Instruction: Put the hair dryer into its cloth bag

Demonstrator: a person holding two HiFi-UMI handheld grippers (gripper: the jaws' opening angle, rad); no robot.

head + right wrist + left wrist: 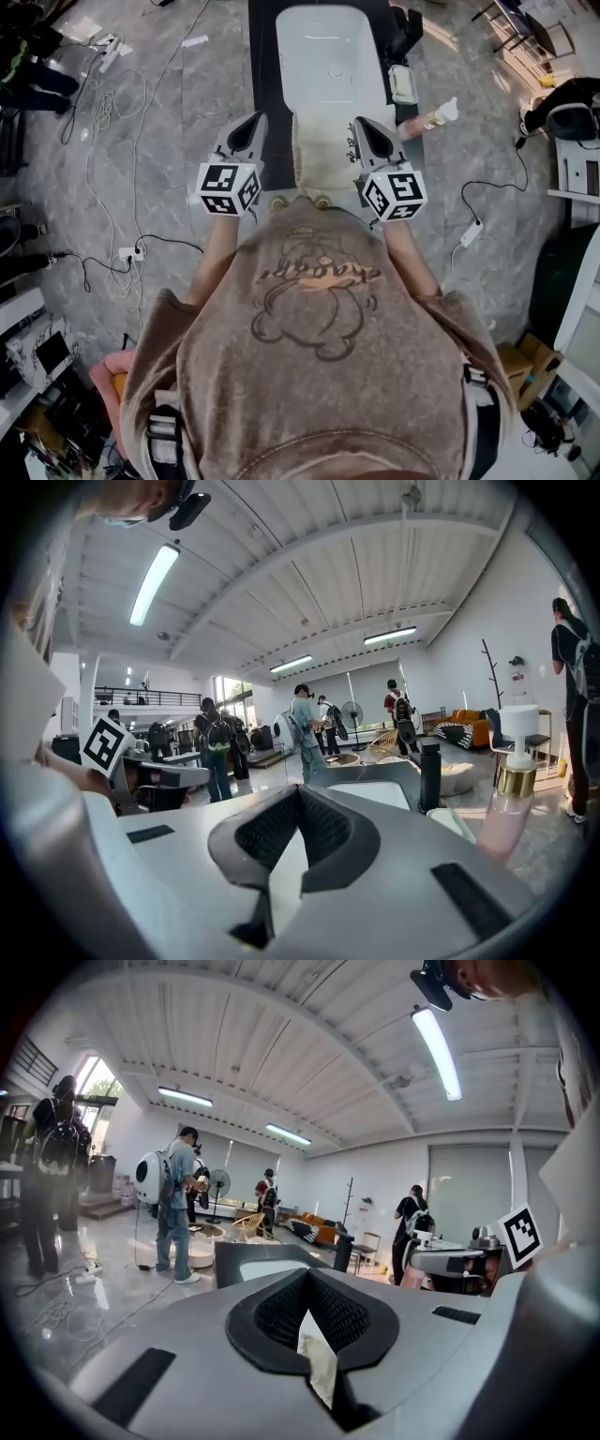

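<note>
A cream cloth bag hangs stretched between my two grippers, over the near end of a white-topped table. My left gripper is shut on the bag's left edge; in the left gripper view a strip of cream cloth is pinched between its black pads. On the opposite edge my right gripper is shut, with pale cloth showing between its pads. I cannot make out the hair dryer for certain; the bag's inside is hidden.
A pink pump bottle, a small white dish and a black upright object stand at the table's right side. Cables and a power strip lie on the grey floor. Several people stand farther off in the room.
</note>
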